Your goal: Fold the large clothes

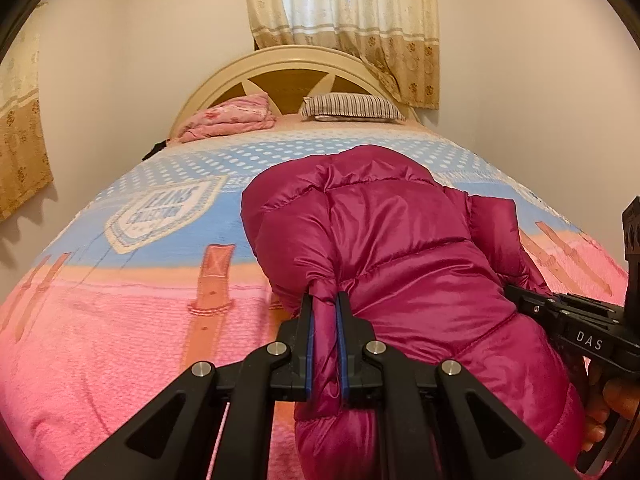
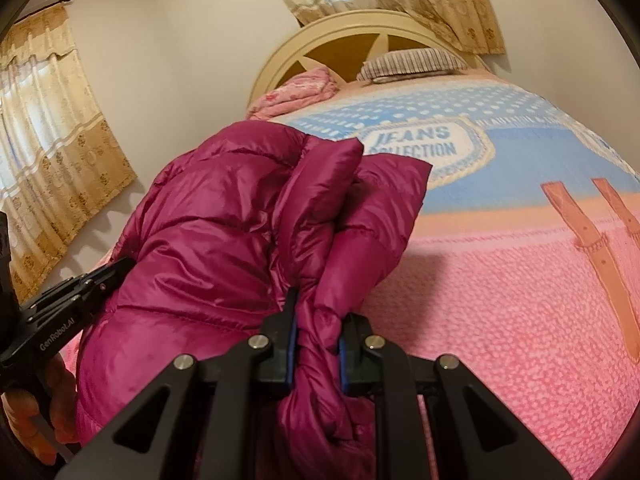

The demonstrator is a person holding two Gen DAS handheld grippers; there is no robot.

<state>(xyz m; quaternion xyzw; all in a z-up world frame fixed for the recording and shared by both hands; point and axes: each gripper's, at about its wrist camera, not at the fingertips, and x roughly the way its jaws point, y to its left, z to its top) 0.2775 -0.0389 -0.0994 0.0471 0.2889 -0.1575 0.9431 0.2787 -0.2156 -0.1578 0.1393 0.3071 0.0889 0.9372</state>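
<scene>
A shiny magenta puffer jacket (image 1: pixel 392 248) lies bunched on the bed, near its front edge. My left gripper (image 1: pixel 325 300) is shut on a pinched fold at the jacket's left side. My right gripper (image 2: pixel 316 308) is shut on a thick bunch of the same jacket (image 2: pixel 224 208) at its right side. In the left wrist view the right gripper's body shows at the far right (image 1: pixel 576 320), its tips hidden in the fabric. In the right wrist view the left gripper's body shows at the far left (image 2: pixel 76 292), its tips hidden behind the jacket.
The bed has a pink and blue blanket (image 1: pixel 120 340) printed with "JEANS COLLECTION". A folded pink quilt (image 1: pixel 232 116) and a striped pillow (image 1: pixel 352 106) lie by the cream headboard (image 1: pixel 288 60). Curtains (image 1: pixel 352 20) hang on the wall behind.
</scene>
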